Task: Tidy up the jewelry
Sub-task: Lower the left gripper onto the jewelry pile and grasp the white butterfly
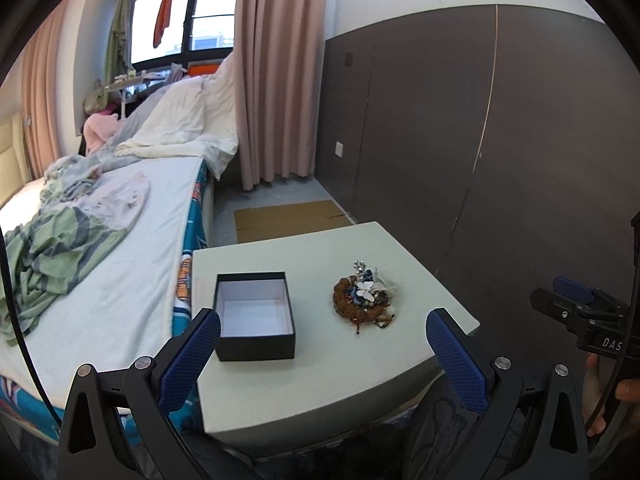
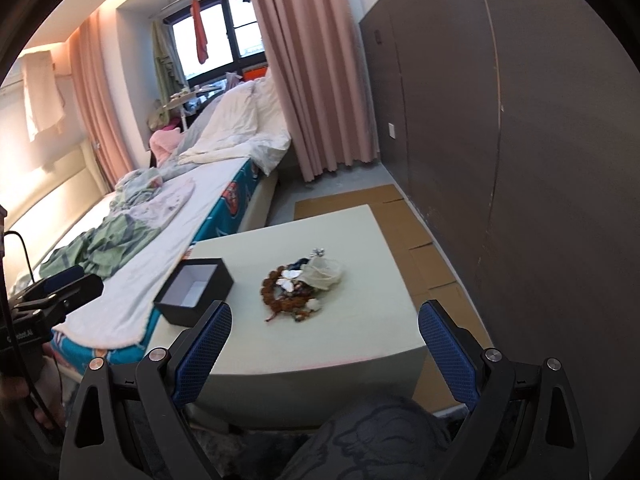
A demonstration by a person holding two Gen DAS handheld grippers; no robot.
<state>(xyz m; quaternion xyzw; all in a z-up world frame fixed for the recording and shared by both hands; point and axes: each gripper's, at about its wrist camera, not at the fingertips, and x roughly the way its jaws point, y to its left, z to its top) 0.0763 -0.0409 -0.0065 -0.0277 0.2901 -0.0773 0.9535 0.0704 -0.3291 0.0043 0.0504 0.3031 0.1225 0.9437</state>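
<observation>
A pile of jewelry point(image 1: 366, 298) lies on a pale square table point(image 1: 320, 380): a brown bead bracelet, blue and white pieces, a white butterfly shape and a silver piece. An open black box point(image 1: 254, 316) with a white, empty inside stands to its left. My left gripper point(image 1: 322, 330) is open and empty, above the table's near edge. My right gripper point(image 2: 324, 326) is open and empty, short of the jewelry pile point(image 2: 300, 282) and the box point(image 2: 194, 290). It also shows at the right edge of the left wrist view point(image 1: 576, 300).
A bed point(image 1: 100, 280) with rumpled clothes and bedding runs along the table's left side. A dark panelled wall point(image 1: 500, 140) stands to the right. Flat cardboard point(image 1: 288, 220) lies on the floor beyond the table, before a pink curtain point(image 1: 276, 80).
</observation>
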